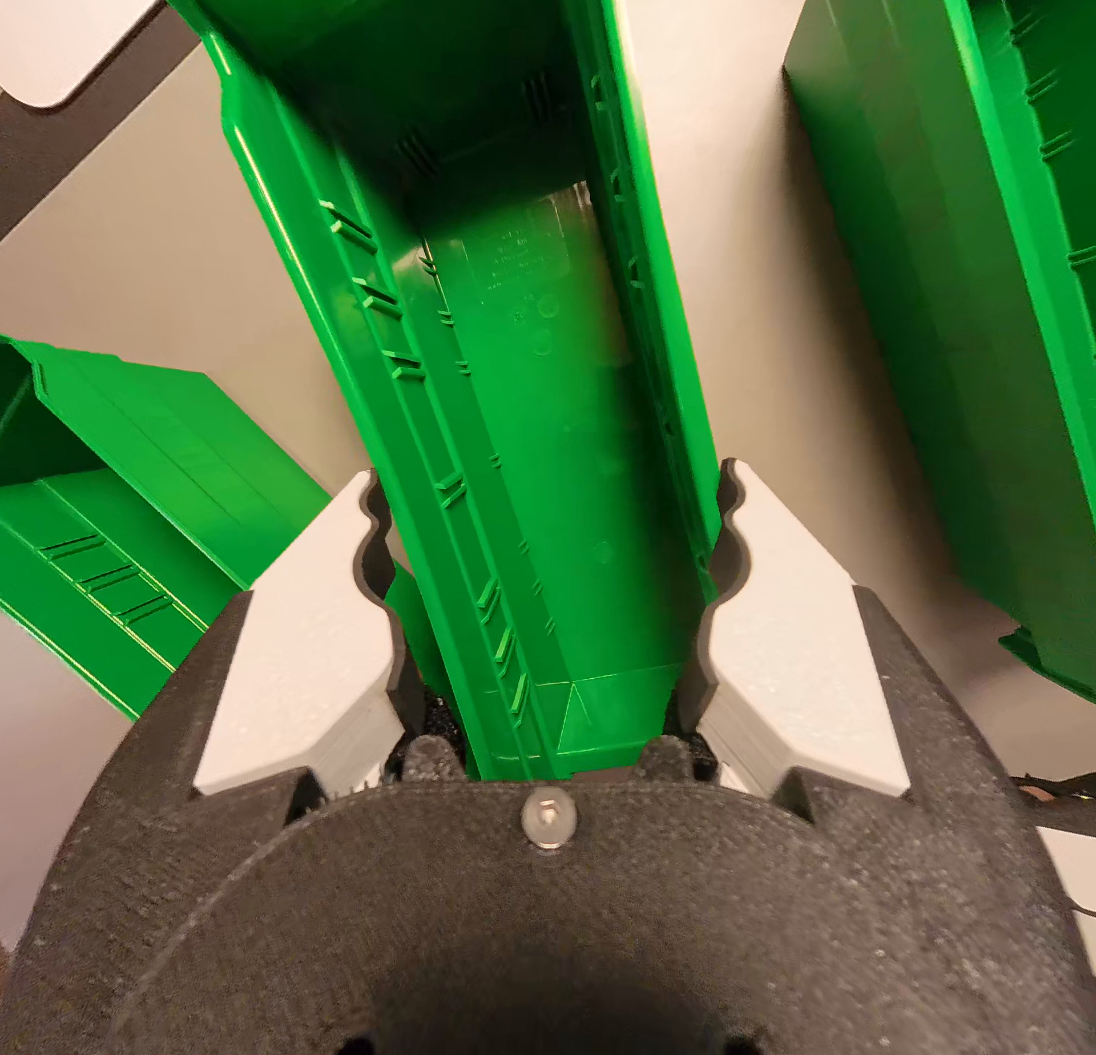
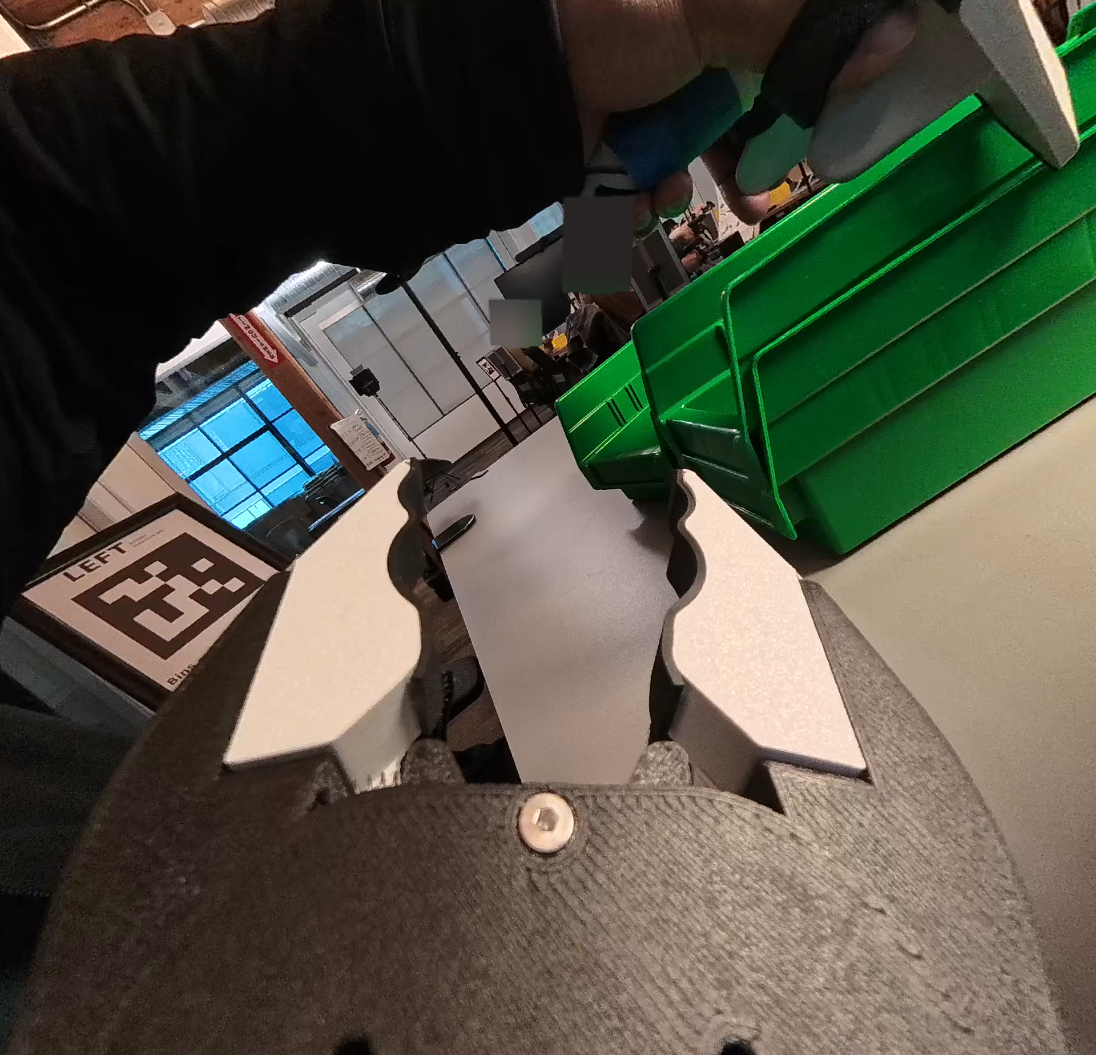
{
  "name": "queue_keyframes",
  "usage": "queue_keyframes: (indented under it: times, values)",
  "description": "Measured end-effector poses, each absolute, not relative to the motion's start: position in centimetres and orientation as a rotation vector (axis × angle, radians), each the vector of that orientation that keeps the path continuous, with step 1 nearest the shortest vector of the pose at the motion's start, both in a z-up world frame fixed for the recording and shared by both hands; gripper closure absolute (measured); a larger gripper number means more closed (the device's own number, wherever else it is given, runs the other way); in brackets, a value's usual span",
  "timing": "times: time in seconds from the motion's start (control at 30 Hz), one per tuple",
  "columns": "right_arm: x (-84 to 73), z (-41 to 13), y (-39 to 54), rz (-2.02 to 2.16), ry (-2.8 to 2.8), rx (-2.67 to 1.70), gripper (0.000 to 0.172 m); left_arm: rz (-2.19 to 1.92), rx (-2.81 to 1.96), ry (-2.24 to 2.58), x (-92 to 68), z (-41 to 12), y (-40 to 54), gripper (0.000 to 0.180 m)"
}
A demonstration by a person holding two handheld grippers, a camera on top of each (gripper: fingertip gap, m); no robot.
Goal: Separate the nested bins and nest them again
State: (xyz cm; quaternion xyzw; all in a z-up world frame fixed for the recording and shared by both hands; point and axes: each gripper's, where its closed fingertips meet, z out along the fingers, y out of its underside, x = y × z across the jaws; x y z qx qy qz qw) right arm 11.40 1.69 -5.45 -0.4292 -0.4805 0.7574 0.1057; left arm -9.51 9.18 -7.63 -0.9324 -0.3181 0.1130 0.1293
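the green bin (image 1: 534,433) sits lengthwise between the fingers of the left tool (image 1: 551,528), its long axis running straight away from the tool, its open top facing the camera. the left tool's fingers (image 1: 332,581) straddle the bin's two long walls and appear pressed against them, so i judge it gripped. two more green bins lie on the pale worktop (image 1: 178,255): one low to the left (image 1: 130,493), one along the right edge (image 1: 949,255). in the right wrist view the right tool (image 2: 545,528) hangs open over bare worktop with nothing between its fingers, and a bin stack (image 2: 889,374) stands just beyond its right fingertip. the left tool is the one engaged; re-nesting turns on lining the held bin's long axis up with a receiving bin.
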Motion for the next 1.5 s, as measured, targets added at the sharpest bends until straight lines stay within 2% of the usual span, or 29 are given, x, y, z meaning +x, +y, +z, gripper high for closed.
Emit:
queue_keyframes:
  times: [0.83, 1.2, 1.5]
  values:
    - [11.4, -5.5, 1.6, 2.237, -1.421, -1.262, 0.088, 0.165, -2.757, -0.898, -7.8, -7.6, 9.2, 0.059]
    - [11.5, -5.4, 1.6, 2.235, -1.422, -1.258, 0.088, 0.204, -2.716, -0.900, -8.2, -7.1, 9.3, 0.081]
    - [11.5, -5.4, 1.7, 2.243, -1.420, -1.260, 0.088, 0.273, -2.708, -0.865, -8.7, -6.0, 9.4, 0.084]
